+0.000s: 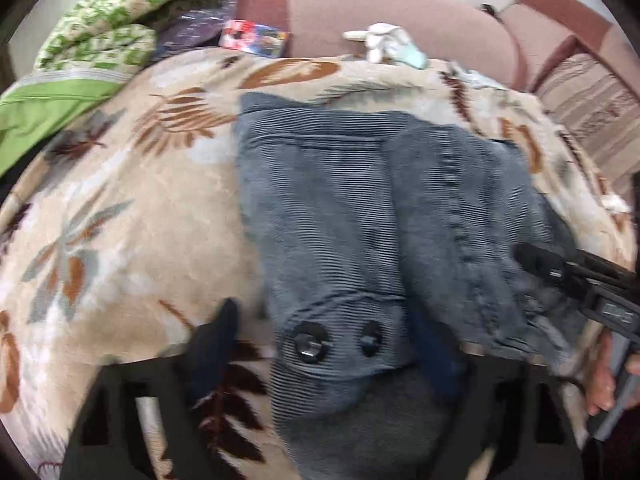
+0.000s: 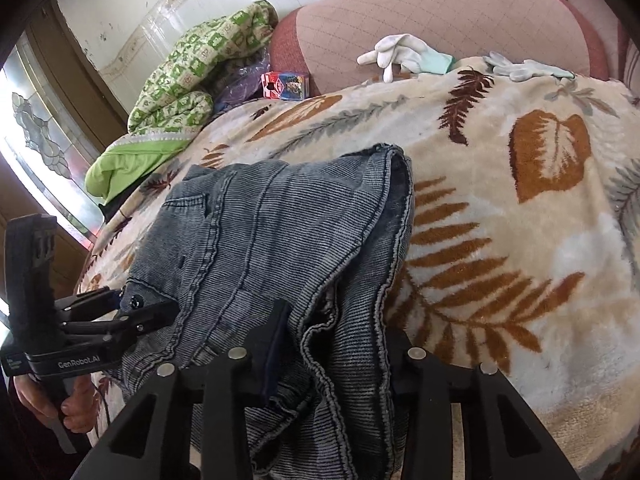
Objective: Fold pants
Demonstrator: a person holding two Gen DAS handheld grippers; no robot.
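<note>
- The pants (image 2: 280, 248), made of grey-blue ribbed cloth, are seen folded into a thick bundle lying on a cream blanket (image 2: 520, 208) printed with brown and grey leaves.
- Two dark buttons (image 1: 310, 340) are shown at the near end of the bundle in the left wrist view, with a seam running along the top layer.
- The left gripper (image 1: 320, 344) is held with its fingers wide apart, one on either side of the buttoned end; the pads are not seen pressing the cloth.
- The right gripper (image 2: 332, 344) is narrowed around a bunched fold at the near edge; one finger (image 2: 274, 344) is seen against the cloth, the other is covered, so a firm grip cannot be confirmed.
- Open blanket is left on both sides of the pants.
- Beyond the blanket lie a pink cushion (image 2: 440, 20), white gloves (image 2: 400, 54), a small colourful box (image 2: 286, 86) and a green patterned quilt (image 2: 180, 80).
- The left wrist view is blurred; the near end of the pants is cut off by the gripper frames in both views.
- Only fingers of each hand (image 2: 52, 400) are visible.
</note>
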